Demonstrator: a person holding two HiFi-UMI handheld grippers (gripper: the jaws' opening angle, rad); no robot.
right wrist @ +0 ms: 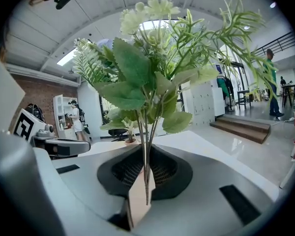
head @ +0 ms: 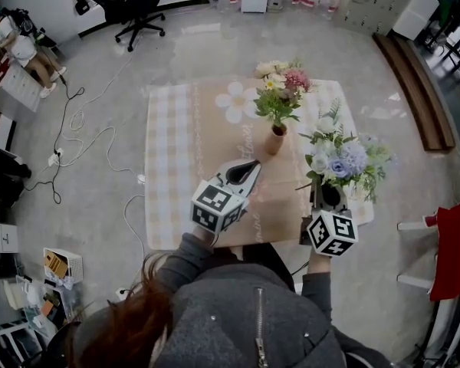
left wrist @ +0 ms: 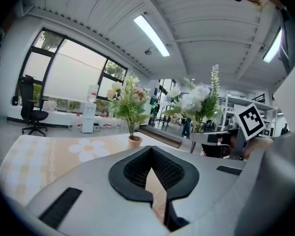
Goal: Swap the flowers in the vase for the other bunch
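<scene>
With the pink bunch (head: 282, 90) not yet out of the centre vase (head: 274, 141), the right gripper (head: 327, 197) pinches the blue bunch (head: 342, 159) at right, while the left gripper (head: 242, 175) is closed, empty.

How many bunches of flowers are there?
2. The pink bunch stands in the vase on the table; the blue and white bunch is held by its stems in the right gripper. No more show.

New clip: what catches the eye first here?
A blue-and-white bunch stands held by its stems in the right gripper, at the right side of the cloth-covered table. Mid-table, a small vase holds pink and yellow flowers. The left gripper is shut and empty nearby.
</scene>
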